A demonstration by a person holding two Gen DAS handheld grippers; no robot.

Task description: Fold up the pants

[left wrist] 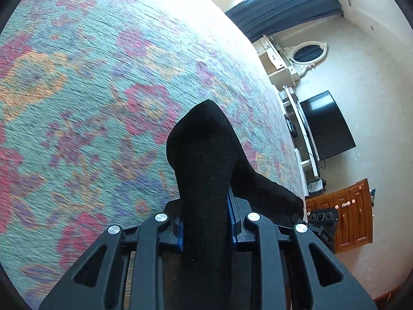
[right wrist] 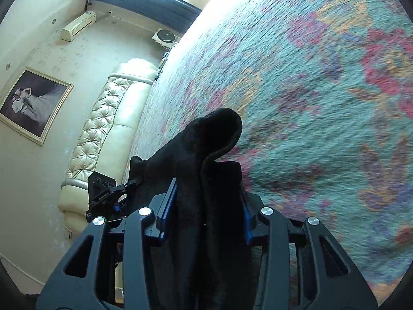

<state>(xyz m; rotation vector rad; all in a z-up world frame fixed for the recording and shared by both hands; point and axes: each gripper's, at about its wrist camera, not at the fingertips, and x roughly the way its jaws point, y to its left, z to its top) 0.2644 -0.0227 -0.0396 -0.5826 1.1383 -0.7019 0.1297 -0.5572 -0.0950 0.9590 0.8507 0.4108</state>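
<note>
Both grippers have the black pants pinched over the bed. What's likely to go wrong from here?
1. The left gripper holds only a narrow bunched fold of the black fabric pants in its jaws; a tug could slip it out.
2. The right gripper clamps thicker doubled layers, so the fold may come out uneven.
3. Fabric sticks up past both grippers, hiding edges against the floral turquoise bedspread.

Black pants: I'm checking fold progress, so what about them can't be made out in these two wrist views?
- Left wrist: left gripper pinches black pants; the rest is cut off below.
- Right wrist: right gripper and bunched cloth hide the rest.
- Both: motion blur smears the patterned bedspread.
</note>
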